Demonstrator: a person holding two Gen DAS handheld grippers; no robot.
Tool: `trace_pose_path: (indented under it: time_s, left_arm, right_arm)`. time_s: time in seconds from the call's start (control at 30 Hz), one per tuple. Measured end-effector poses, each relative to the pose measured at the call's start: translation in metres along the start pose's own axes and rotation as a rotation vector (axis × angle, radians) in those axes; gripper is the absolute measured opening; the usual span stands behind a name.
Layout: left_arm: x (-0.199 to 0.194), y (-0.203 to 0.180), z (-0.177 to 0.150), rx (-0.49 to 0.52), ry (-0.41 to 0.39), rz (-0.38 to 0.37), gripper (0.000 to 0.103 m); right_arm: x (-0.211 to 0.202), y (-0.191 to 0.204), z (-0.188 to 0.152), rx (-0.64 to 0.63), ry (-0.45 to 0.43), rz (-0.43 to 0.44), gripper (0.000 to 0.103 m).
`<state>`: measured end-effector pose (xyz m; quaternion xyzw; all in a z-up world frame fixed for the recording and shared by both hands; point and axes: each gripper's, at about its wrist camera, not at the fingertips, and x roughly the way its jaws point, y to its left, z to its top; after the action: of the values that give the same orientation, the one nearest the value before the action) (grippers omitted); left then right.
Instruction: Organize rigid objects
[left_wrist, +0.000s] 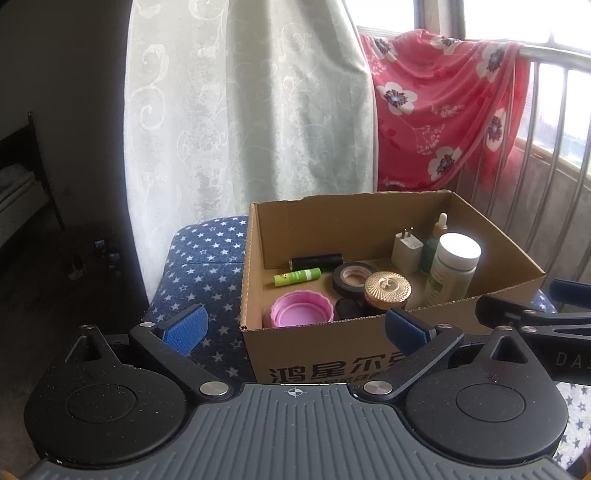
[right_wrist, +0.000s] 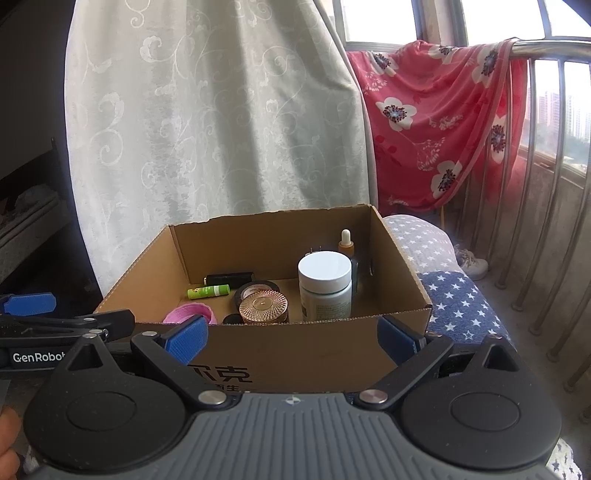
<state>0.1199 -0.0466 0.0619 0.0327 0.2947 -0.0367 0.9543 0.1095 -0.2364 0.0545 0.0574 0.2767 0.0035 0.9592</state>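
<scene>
The left tongs and right tongs hang released and hold nothing, just before the near wall of the box. The box sits on a star-print cushion. Inside it, a white-capped bottle stands at the right, with a charger and a dropper bottle behind it. A pink lid, a gold lid and a tape roll lie near the front; a black cylinder and a green tube lie behind them.
</scene>
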Motion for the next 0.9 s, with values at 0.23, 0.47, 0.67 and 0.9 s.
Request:
trace_pose_path:
  time_s: [0.23,0.47,0.67,0.9]
  left_arm:
    - [-0.0017,-0.0046,0.0010,0.011,-0.001,0.008,0.103]
    - [-0.0025,-0.0056,0.0013,0.014,-0.002,0.012,0.103]
    - [-0.0029,-0.0058,0.0013,0.008,0.003,0.010,0.103]
    - [-0.0034,-0.0060,0.0014,0.007,0.002,0.009,0.103]
  right_arm:
    - [0.0002,-0.0036,-0.0009,0.010,0.002,0.006,0.100]
    - [0.0001,-0.0033,-0.0011,0.012,0.004,0.006,0.100]
    - [0.0002,-0.0033,-0.0012,0.013,0.004,0.006,0.100]
    - [0.0005,-0.0026,-0.0007,0.012,0.004,0.006,0.100]
